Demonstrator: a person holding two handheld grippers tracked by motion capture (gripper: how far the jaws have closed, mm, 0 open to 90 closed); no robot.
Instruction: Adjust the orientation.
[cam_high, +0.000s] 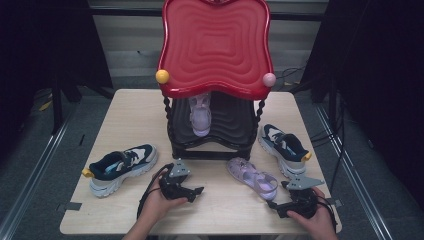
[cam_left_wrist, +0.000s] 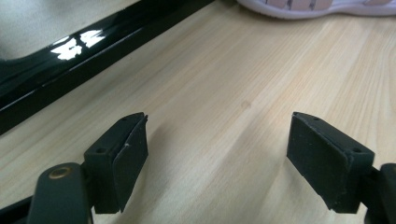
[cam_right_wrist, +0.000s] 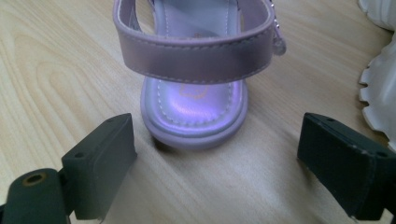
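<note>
A lilac sandal (cam_high: 252, 176) lies on the wooden table (cam_high: 130, 115) in front of the rack. Its heel (cam_right_wrist: 194, 107) points at my right gripper (cam_right_wrist: 217, 123), whose jaws stand wide open just short of it, holding nothing. That right gripper (cam_high: 275, 207) sits at the table's near right corner. The matching sandal (cam_high: 201, 116) stands on the rack's black lower shelf (cam_high: 235, 127). My left gripper (cam_high: 196, 194) is open over bare wood (cam_left_wrist: 219, 126), in front of the rack's base (cam_left_wrist: 70, 56). The sandal's sole edge (cam_left_wrist: 317, 7) shows far ahead of it.
The rack has a red wavy top tray (cam_high: 216, 45) with a yellow knob (cam_high: 162, 76) and a pink knob (cam_high: 269, 79). One navy-and-white sneaker (cam_high: 122, 167) lies at the left, its pair (cam_high: 284, 144) at the right, with the white sole (cam_right_wrist: 380, 88) beside the sandal.
</note>
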